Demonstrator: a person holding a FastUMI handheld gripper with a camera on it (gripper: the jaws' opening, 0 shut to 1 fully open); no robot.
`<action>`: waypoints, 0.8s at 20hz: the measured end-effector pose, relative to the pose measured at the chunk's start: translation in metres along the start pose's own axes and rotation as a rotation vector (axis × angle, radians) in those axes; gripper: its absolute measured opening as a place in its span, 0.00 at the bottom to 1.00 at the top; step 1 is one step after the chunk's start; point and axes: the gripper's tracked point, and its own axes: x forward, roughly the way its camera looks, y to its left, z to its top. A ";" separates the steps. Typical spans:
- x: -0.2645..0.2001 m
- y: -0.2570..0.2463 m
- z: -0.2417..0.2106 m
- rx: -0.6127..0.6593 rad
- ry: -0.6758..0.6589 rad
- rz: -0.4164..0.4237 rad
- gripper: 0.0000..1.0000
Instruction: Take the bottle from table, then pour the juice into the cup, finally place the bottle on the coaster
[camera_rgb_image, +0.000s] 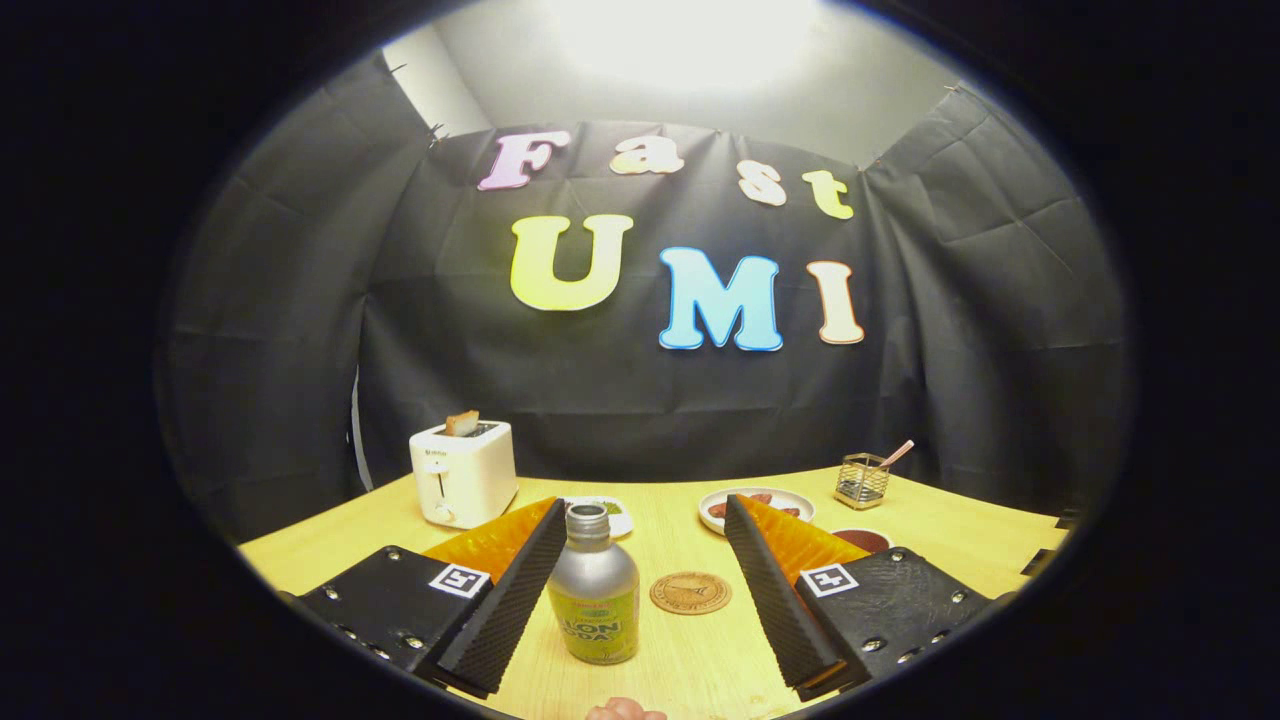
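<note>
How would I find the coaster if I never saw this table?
Start at the white toaster at the table's far end, then come forward to the open tool. Between its fingers stands a silver bottle. Beside it lies the coaster, the only flat brown disc.

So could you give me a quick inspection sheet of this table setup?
Surface: pale wooden table, upright things on it.
Job's things: silver metal bottle with green label, uncapped, upright between the tongs' fingers; round cork coaster beside it; small dark red cup beyond the right finger.
Clutter: white toaster holding toast; white plate of food; small green-filled dish; wire holder.
Tongs: open, the left finger close beside the bottle.
Cables: nothing seen.
Surroundings: black cloth wall.
</note>
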 end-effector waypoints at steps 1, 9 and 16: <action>0.003 0.006 -0.008 -0.008 0.002 0.013 0.97; 0.032 0.030 -0.064 -0.013 0.044 0.073 0.98; 0.047 0.039 -0.086 -0.062 0.072 0.090 0.98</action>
